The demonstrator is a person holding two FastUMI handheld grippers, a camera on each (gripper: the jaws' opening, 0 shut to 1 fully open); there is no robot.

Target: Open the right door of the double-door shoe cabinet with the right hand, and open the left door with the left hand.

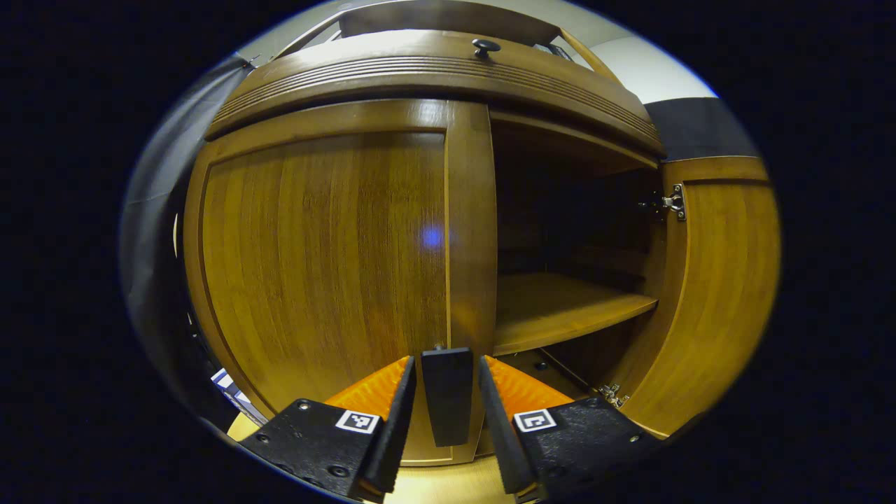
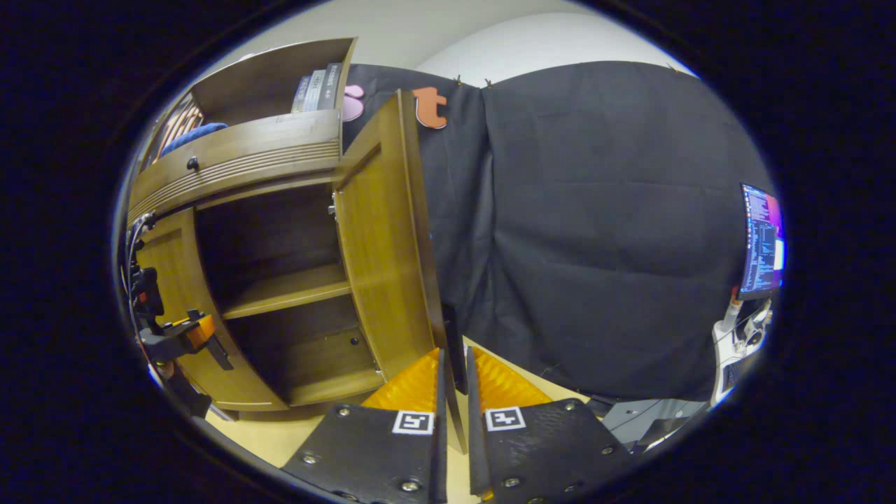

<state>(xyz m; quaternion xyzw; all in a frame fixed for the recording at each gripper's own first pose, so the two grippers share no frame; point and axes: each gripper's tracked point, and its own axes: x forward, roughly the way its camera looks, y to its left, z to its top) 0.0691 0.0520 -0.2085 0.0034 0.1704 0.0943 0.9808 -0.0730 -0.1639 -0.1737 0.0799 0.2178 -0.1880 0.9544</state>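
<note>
In the left gripper view, the left gripper (image 1: 448, 392) is seen with its jaws apart, and the dark handle (image 1: 446, 395) of the left door (image 1: 322, 259) stands upright between them, with a narrow gap visible on either side, so neither jaw is seen pressing on it. The left door is closed and fills the space ahead and to the left of the jaws. Ahead and to the right of the jaws the shoe cabinet (image 1: 434, 73) is open, a wooden shelf (image 1: 560, 308) being shown inside, and beyond it the right door (image 1: 721, 294) is swung wide on its metal hinge (image 1: 673, 202). A small dark knob (image 1: 485, 47) is seen on the drawer front well above the jaws. In the right gripper view, the right gripper (image 2: 453, 392) is shown with its jaws drawn close around the dark handle (image 2: 455, 350) at the free edge of the right door (image 2: 385, 245); whether both jaws press on it cannot be told. The right door stands open, rising just ahead of the jaws, and the cabinet interior with its shelf (image 2: 287, 290) lies to the left of them. Far to the left the other gripper (image 2: 178, 336) is seen at the left door (image 2: 175, 287). A lit monitor (image 2: 761, 241) is seen far to the right.
</note>
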